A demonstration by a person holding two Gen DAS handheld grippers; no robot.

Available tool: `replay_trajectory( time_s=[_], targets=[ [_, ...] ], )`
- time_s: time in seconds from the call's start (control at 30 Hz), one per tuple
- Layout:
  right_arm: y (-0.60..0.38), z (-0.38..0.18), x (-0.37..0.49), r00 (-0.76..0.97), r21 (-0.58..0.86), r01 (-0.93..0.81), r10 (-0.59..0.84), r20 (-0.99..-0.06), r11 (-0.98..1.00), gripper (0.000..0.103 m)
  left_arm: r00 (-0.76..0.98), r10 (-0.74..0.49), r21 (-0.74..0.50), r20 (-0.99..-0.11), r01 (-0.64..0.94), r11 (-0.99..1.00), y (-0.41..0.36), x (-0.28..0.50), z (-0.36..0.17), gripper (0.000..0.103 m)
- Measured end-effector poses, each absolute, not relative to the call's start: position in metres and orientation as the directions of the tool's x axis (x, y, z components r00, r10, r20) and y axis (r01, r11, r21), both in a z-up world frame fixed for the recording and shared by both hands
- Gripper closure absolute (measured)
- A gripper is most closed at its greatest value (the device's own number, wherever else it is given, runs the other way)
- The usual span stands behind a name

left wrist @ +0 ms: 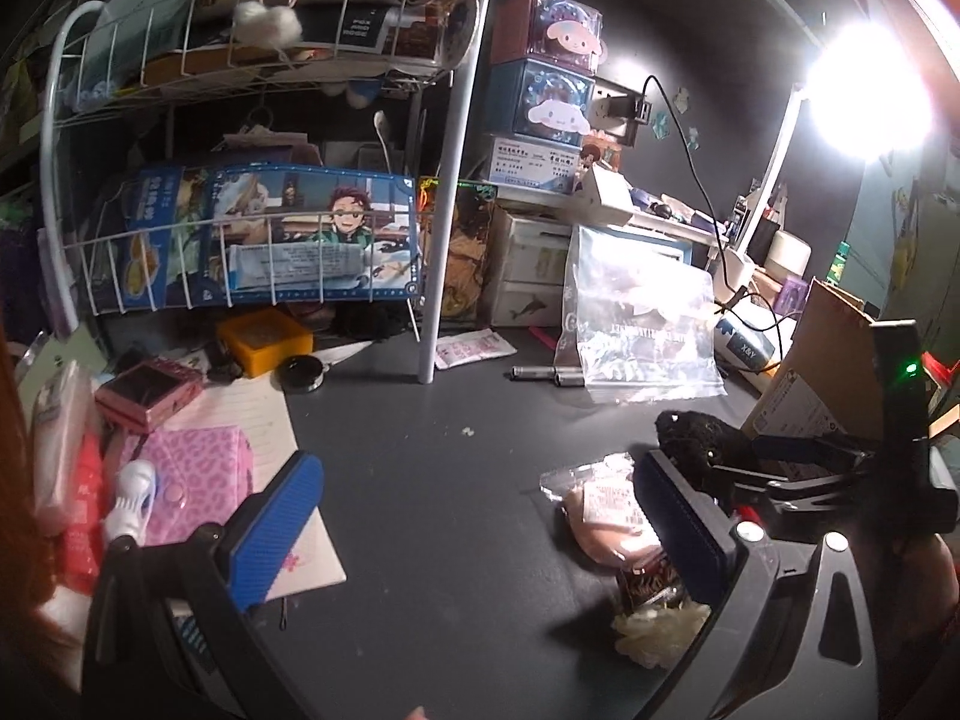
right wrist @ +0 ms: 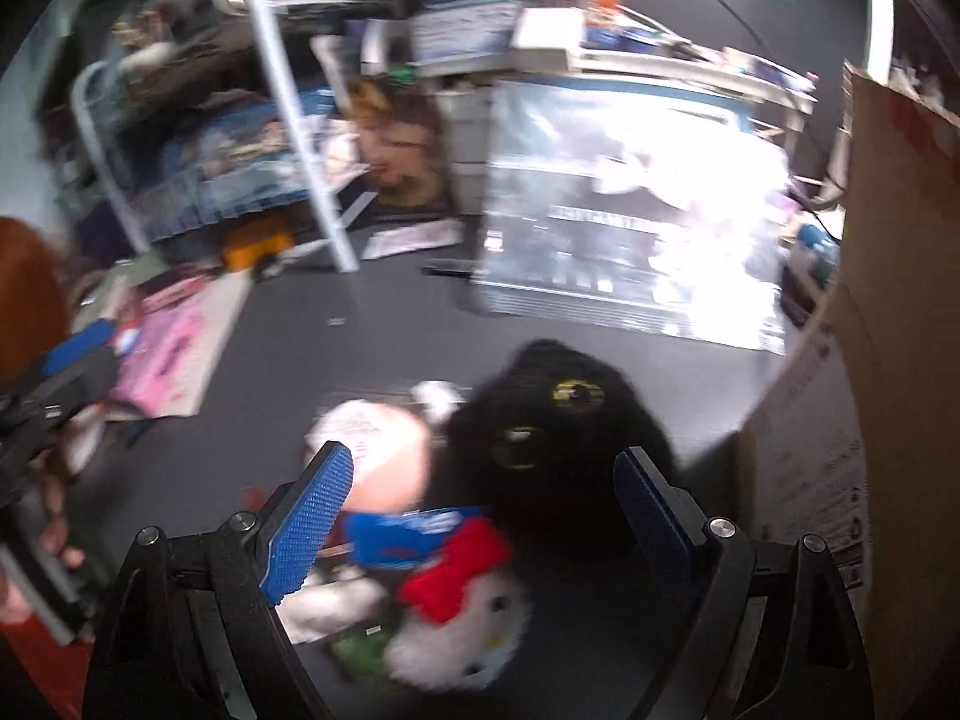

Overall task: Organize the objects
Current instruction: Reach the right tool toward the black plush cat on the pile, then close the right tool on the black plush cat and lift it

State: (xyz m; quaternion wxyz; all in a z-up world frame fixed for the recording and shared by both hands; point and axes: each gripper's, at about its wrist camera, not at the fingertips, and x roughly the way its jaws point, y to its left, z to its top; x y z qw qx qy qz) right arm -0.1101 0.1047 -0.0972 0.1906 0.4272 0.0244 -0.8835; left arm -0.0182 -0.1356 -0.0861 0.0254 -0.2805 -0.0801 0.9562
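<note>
My left gripper (left wrist: 480,528) is open and empty above the dark desk (left wrist: 432,468). A wrapped pink item (left wrist: 600,510) lies beside its right finger (left wrist: 678,528). A black plush (left wrist: 702,438) sits past that, with my right gripper (left wrist: 810,468) at it. In the blurred right wrist view my right gripper (right wrist: 480,510) is open, its jaws wide on either side of the black plush (right wrist: 558,444). A white plush with a red bow (right wrist: 462,618) and the pink wrapped item (right wrist: 384,450) lie beside it. My left gripper (right wrist: 72,360) shows at the left edge.
A white wire rack (left wrist: 252,252) with boxes stands at back left. A clear zip bag (left wrist: 636,324), stacked small drawers (left wrist: 546,108) and a bright lamp (left wrist: 864,96) stand at the back. A cardboard box (left wrist: 822,360) is at right. Pink cases (left wrist: 180,468) and paper lie at left.
</note>
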Motion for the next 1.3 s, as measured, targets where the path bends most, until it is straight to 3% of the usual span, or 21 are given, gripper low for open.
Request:
replay_trajectory(
  time_s=[0.4,0.63,0.7,0.73,0.93,1.07,1.23,1.3],
  targets=[
    [0.096,-0.113,-0.131,-0.579,0.017,0.275,-0.18,-0.796,-0.961,0.009,-0.827,0.162,-0.156,-0.538,-0.092,-0.983,-0.126,-0.037,-0.093,0.001],
    [0.098,-0.117,-0.146,-0.578,0.021,0.301,-0.2,-0.791,-0.953,0.009,-0.824,0.169,-0.152,-0.541,-0.102,-0.983,-0.125,-0.036,-0.094,0.001],
    [0.098,-0.119,-0.15,-0.572,0.017,0.313,-0.203,-0.795,-0.95,0.012,-0.823,0.168,-0.144,-0.542,-0.105,-0.984,-0.124,-0.036,-0.094,0.001],
    [0.097,-0.121,-0.152,-0.57,0.006,0.316,-0.195,-0.798,-0.949,0.021,-0.822,0.168,-0.142,-0.544,-0.107,-0.984,-0.123,-0.036,-0.093,0.001],
    [0.098,-0.116,-0.143,-0.591,0.012,0.363,-0.24,-0.77,-0.932,0.029,-0.805,0.196,-0.16,-0.56,-0.127,-0.979,-0.121,-0.039,-0.091,0.001],
    [0.088,-0.1,-0.126,-0.606,0.008,0.462,-0.322,-0.728,-0.887,0.035,-0.775,0.279,-0.218,-0.566,-0.186,-0.958,-0.119,-0.041,-0.083,0.001],
    [0.07,-0.076,-0.104,-0.61,-0.022,0.575,-0.411,-0.678,-0.818,0.036,-0.711,0.451,-0.329,-0.539,-0.315,-0.89,-0.112,-0.042,-0.065,0.001],
    [0.064,-0.075,-0.104,-0.596,-0.024,0.604,-0.431,-0.678,-0.797,0.036,-0.707,0.438,-0.323,-0.555,-0.303,-0.897,-0.107,-0.04,-0.062,0.001]
  ],
)
